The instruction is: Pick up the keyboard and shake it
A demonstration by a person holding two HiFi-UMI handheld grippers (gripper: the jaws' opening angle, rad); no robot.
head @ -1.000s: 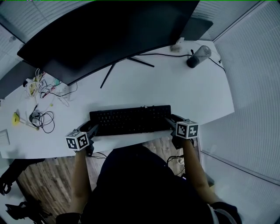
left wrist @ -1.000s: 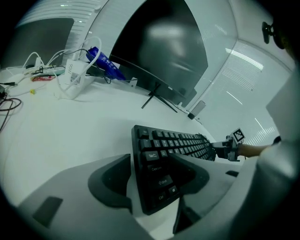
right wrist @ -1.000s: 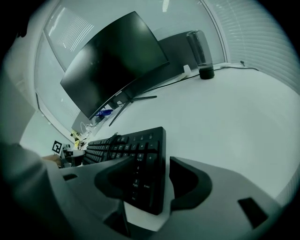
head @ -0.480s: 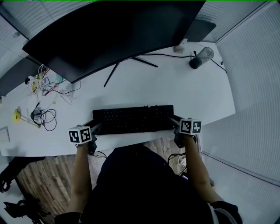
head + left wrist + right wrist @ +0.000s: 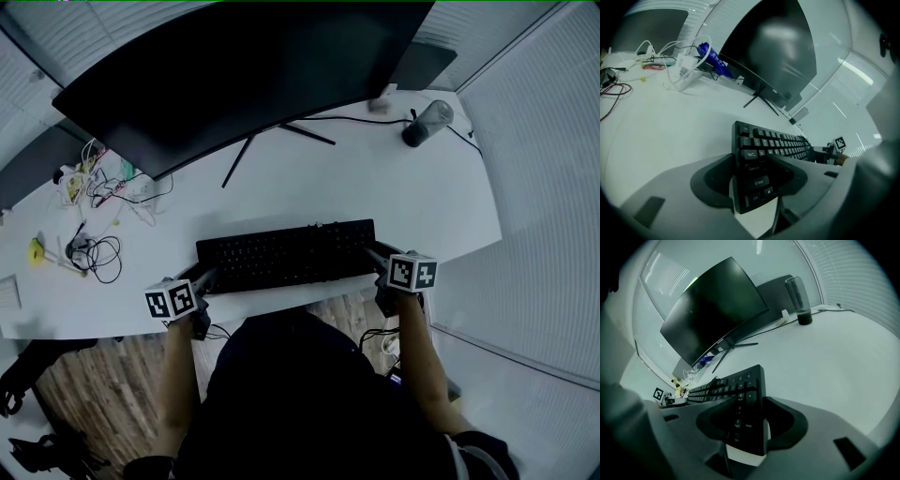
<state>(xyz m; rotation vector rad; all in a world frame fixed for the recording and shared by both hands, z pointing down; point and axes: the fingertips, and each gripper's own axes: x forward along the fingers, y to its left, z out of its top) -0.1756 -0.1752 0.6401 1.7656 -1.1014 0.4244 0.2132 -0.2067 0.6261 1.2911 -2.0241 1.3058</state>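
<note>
A black keyboard [image 5: 286, 253] lies crosswise near the desk's front edge. My left gripper [image 5: 204, 279] is shut on its left end; in the left gripper view the jaws [image 5: 752, 173] pinch the keyboard [image 5: 778, 145] around the Shift and Ctrl keys. My right gripper [image 5: 373, 258] holds the right end. In the right gripper view that gripper [image 5: 743, 420] clamps the keyboard [image 5: 736, 394] at the number pad, one jaw over the keys and the other on the back edge. The keyboard looks tilted, its near edge a little off the white desk [image 5: 394, 202].
A large curved monitor [image 5: 234, 75] on a thin-legged stand fills the back of the desk. A dark tumbler [image 5: 427, 122] stands at the back right. Tangled cables and small items [image 5: 94, 187] lie at the left. The desk's front edge runs just below the keyboard.
The keyboard and both grippers have shifted slightly to the right. The right gripper's jaws have narrowed onto the keyboard's end.
</note>
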